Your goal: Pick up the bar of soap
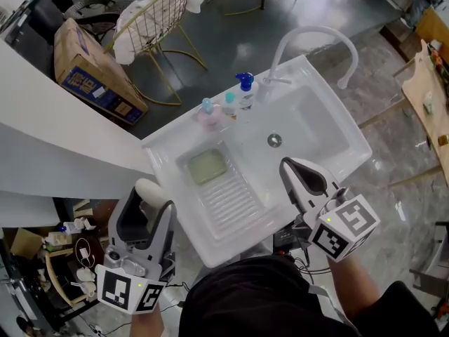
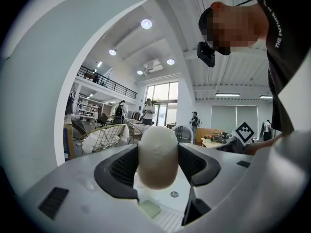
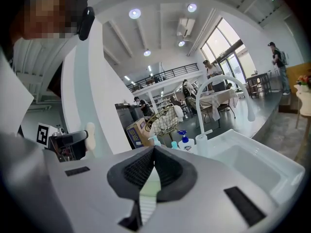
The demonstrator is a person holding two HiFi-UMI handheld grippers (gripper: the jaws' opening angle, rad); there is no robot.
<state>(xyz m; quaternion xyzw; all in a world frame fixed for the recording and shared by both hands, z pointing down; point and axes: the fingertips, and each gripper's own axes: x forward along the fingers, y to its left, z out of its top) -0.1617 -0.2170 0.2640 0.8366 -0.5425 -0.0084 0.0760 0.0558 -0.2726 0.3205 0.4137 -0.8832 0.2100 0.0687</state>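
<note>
A cream, oval bar of soap (image 2: 156, 152) stands upright between the dark pads of my left gripper (image 2: 156, 166), which is shut on it. In the head view this gripper (image 1: 150, 206) hangs just off the sink's near left edge, with the soap (image 1: 149, 190) sticking out past the jaw tips. My right gripper (image 1: 296, 171) is over the sink's near right rim, shut, its tips touching and nothing between them. A pale green square pad (image 1: 208, 166) lies in the sink's recessed corner above the ribbed washboard; it also shows below the right gripper's (image 3: 153, 149) jaws.
The white sink (image 1: 330, 111) has a drain (image 1: 274, 140) and a tall curved white faucet (image 1: 316, 34). Three small bottles (image 1: 226, 102) stand on its back rim. A wire chair (image 1: 158, 20) and a cardboard box (image 1: 88, 69) sit on the floor behind, a wooden table (image 1: 428, 97) at the right.
</note>
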